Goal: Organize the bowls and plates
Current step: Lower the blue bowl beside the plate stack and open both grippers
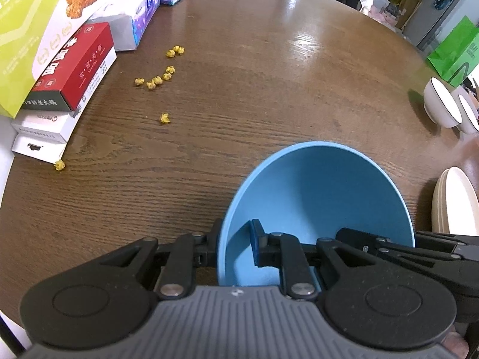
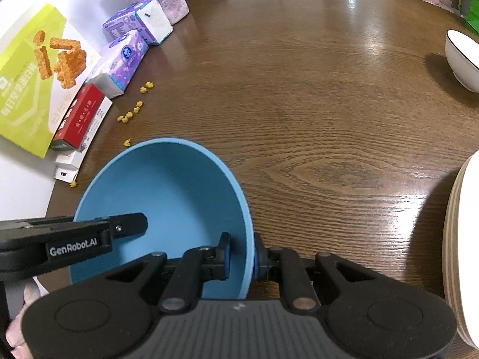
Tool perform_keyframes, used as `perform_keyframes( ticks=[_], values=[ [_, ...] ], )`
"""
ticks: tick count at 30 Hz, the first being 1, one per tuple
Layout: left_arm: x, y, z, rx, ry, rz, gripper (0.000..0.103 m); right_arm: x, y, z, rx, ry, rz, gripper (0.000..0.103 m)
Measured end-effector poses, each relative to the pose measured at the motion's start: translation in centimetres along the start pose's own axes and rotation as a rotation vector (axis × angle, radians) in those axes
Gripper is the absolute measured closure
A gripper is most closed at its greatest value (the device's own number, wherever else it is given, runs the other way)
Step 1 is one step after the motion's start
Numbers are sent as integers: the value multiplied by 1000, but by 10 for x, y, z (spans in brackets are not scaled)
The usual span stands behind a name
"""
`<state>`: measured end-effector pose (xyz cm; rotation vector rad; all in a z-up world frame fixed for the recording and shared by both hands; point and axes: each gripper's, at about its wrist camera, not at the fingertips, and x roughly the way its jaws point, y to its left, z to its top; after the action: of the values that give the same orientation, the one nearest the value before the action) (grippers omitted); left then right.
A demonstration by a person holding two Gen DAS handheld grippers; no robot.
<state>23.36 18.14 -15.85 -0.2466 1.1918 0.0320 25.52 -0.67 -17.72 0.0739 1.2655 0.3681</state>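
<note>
A blue bowl (image 1: 323, 197) (image 2: 167, 191) hangs tilted over the brown wooden table (image 1: 239, 104), gripped from both sides. My left gripper (image 1: 235, 248) is shut on its left rim, one finger inside and one outside. On the opposite rim my right gripper (image 2: 241, 257) is shut the same way. The left gripper also shows at the left edge of the right wrist view, and the right gripper at the right edge of the left wrist view. A stack of cream plates (image 1: 455, 203) (image 2: 467, 239) lies at the right. White bowls (image 1: 443, 104) (image 2: 464, 59) stand further back right.
Snack boxes (image 1: 60, 59) (image 2: 45, 83) and tissue packs (image 2: 125, 56) crowd the table's left side. Several small yellow crumbs (image 1: 155, 82) (image 2: 131, 113) lie scattered beside them. A green bag (image 1: 455, 53) stands at the far right. A hand (image 2: 21, 323) shows at the lower left.
</note>
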Motion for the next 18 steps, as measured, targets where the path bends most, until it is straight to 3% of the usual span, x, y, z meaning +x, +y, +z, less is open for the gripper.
perform_keyframes(
  ticks=[13, 18],
  values=[
    [2, -3, -2, 7, -3, 9, 83, 5, -2, 0, 6, 4, -9, 87],
    [-10, -1, 1, 10, -41, 27, 55, -2, -2, 3, 26, -23, -3, 77]
  ],
)
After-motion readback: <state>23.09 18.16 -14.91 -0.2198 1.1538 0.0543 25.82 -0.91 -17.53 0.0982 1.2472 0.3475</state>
